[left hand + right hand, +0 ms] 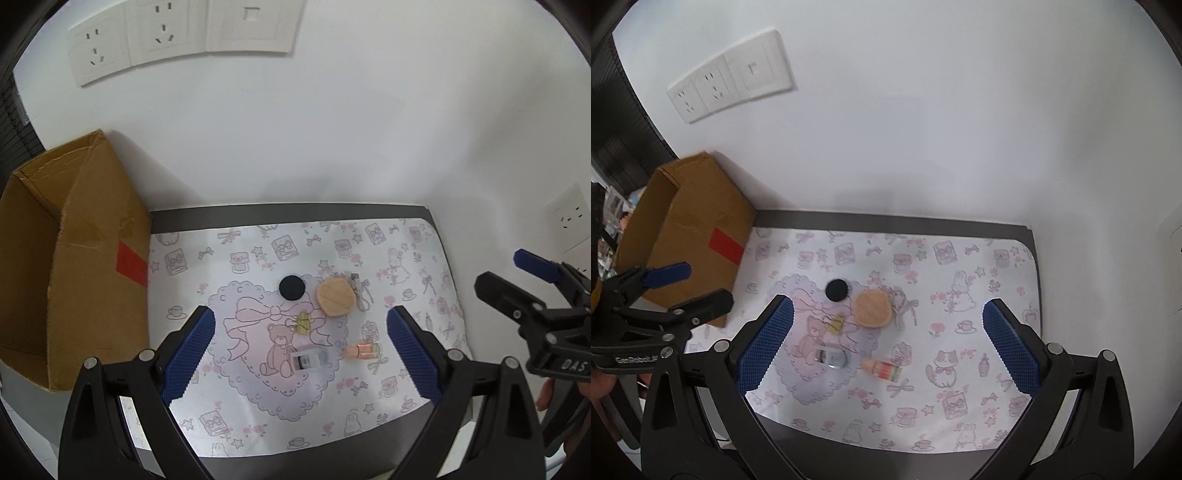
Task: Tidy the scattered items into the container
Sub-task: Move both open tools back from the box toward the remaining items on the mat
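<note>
Left tool [299, 354] wide, empty | right tool [888, 347] likewise | small clear plastic clip [308, 359] mid-counter on patterned mat [406, 236], light, slick: pinch flat sides | open brown cardboard box [92, 258] far left

cardboard box [92, 266] — left side cut off | clear item [308, 357] on mat — too blurred to identify
</note>
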The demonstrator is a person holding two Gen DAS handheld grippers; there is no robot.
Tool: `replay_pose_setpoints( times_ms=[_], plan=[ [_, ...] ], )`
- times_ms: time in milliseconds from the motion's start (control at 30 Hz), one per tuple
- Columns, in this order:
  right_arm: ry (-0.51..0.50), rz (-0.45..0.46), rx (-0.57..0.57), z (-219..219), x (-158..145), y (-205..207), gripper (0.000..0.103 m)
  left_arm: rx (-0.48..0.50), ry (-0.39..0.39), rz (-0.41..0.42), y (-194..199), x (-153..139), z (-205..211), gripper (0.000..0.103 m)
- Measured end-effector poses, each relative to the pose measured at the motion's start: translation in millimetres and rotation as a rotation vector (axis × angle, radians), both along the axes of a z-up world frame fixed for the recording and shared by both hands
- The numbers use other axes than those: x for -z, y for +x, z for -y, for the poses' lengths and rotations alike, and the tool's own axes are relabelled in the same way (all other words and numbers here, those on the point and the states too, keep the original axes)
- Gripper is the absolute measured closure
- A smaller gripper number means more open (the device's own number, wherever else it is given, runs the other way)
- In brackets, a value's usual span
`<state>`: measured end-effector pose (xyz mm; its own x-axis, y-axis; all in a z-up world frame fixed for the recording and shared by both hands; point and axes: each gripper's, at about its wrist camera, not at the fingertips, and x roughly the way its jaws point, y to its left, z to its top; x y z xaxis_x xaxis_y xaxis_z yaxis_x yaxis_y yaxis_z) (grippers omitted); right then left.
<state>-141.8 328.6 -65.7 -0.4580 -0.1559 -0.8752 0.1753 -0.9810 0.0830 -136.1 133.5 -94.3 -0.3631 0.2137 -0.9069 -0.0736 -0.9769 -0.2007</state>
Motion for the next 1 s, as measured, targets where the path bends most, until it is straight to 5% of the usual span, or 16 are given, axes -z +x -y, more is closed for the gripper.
replay_pose_setpoints(
  times_ms=[200,1000],
  plan=[
    [0.002,0.027,-0.002,-6,13,-8,0.0,-0.013,-0.031,-0.017,-1,14,-6,0.009],
    [0.028,0.199,-0.044,-14,97,-33,0.0,-0.044,-0.078,0.133,-31,91,-15,0.009]
  ],
)
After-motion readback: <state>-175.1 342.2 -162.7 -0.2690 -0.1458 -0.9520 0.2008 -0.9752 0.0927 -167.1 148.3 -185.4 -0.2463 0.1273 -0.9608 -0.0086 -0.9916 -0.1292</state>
